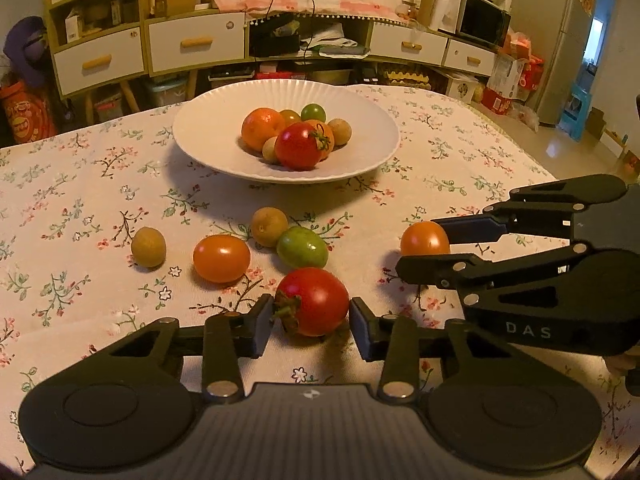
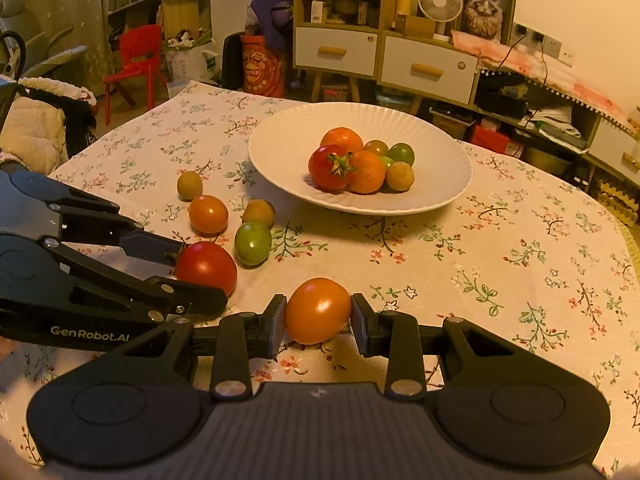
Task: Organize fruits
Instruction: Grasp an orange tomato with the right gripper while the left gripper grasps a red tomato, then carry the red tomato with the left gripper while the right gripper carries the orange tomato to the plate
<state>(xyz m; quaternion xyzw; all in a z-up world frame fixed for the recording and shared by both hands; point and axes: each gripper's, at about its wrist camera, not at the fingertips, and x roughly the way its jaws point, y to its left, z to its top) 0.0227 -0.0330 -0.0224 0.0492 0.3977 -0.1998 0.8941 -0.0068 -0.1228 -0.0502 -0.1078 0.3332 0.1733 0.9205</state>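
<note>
On the floral cloth, left claw pinches a red tomato; right claw grips an orange one.

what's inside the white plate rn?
The white plate holds a red tomato, two oranges, two green tomatoes and brownish small fruits. Anything beneath the pile is hidden.

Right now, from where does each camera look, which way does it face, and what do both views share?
Left wrist: sits on the left gripper, faces across the table to the white plate; its fingers flank a red tomato; the right gripper enters from the right.
Right wrist: sits on the right gripper, faces the same plate; its fingers hold an orange tomato; the left gripper shows at left.
Shared: plate, both tomatoes, loose fruit.
</note>
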